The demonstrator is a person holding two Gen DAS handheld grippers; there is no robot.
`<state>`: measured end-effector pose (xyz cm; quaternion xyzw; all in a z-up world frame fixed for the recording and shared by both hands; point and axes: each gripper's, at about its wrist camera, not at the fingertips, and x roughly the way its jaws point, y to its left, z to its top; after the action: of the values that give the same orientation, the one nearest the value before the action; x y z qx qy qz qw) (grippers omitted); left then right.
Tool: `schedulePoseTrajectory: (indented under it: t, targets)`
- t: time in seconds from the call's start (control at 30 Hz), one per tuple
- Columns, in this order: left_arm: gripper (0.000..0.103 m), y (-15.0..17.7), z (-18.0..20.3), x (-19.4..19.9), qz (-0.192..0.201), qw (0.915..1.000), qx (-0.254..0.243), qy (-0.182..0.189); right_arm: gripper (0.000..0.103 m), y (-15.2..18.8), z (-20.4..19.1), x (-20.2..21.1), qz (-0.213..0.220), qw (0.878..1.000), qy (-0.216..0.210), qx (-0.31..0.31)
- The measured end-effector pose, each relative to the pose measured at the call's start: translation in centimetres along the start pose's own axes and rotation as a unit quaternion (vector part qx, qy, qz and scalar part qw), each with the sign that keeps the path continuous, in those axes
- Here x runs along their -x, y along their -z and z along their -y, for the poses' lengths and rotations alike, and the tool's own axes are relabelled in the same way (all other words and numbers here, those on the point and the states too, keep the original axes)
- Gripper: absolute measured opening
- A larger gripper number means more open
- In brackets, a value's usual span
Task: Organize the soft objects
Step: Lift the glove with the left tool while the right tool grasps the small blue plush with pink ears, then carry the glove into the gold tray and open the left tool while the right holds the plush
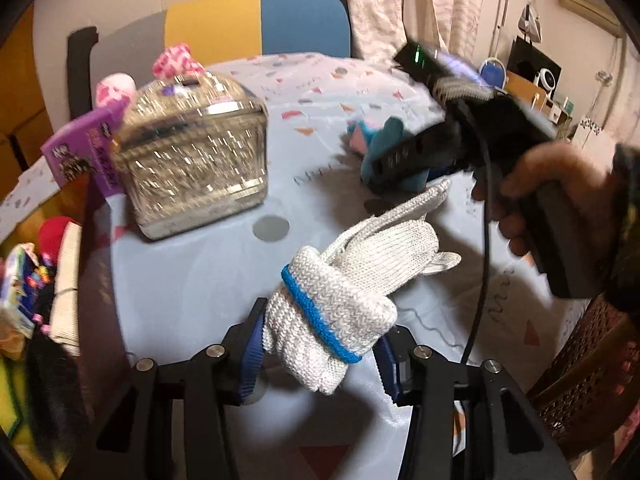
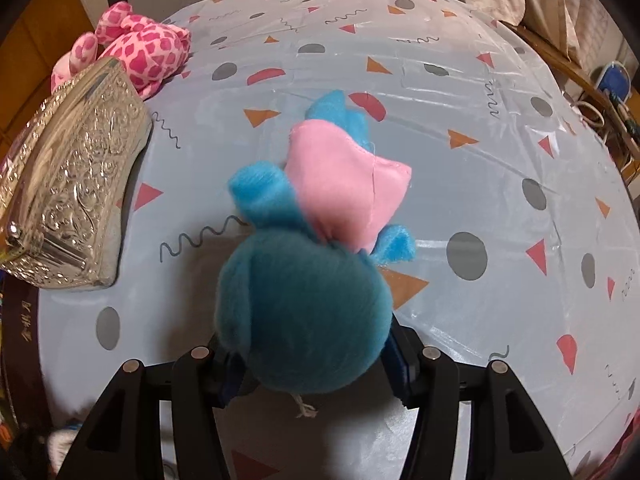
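My left gripper (image 1: 320, 354) is shut on a white knitted glove (image 1: 352, 280) with a blue cuff band and holds it above the table. My right gripper (image 2: 316, 368) is shut on a teal, blue and pink plush toy (image 2: 308, 300) and holds it over the table; the gripper also shows in the left wrist view (image 1: 404, 156), where the plush toy (image 1: 380, 138) sits between its fingers. A pink spotted plush (image 2: 140, 48) lies at the table's far left, behind a silver embossed box (image 2: 76, 184).
The round table (image 2: 460, 140) has a light blue patterned cover. The silver box (image 1: 196, 156) stands at the left with a purple box (image 1: 88, 148) beside it. A multicoloured chair (image 1: 256, 20) is behind. Clutter (image 1: 40, 300) lies left of the table, a woven chair (image 1: 592, 360) right.
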<state>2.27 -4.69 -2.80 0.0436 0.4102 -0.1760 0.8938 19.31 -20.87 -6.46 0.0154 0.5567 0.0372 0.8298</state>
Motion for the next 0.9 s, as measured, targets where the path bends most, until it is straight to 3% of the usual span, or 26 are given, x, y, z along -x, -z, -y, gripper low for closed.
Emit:
schedulePoseTrajectory:
  t: [0.5, 0.7, 0.9]
  targets:
    - [0.049, -1.4, -2.2, 5.8, 0.046, 0.9978, 0.040, -0.024, 0.058, 0.1, -0.9, -0.3, 0.013, 0.999, 0.026, 0.027]
    - [0.049, -1.5, -3.7, 6.9, 0.050, 0.9966, 0.055, -0.035, 0.072, 0.2, -0.4, -0.2, 0.013, 0.999, 0.037, 0.020]
    - [0.049, -0.9, -5.1, 7.4, 0.048, 0.9953, 0.072, -0.044, 0.072, -0.1, -0.4, -0.4, 0.011, 0.999, 0.047, 0.020]
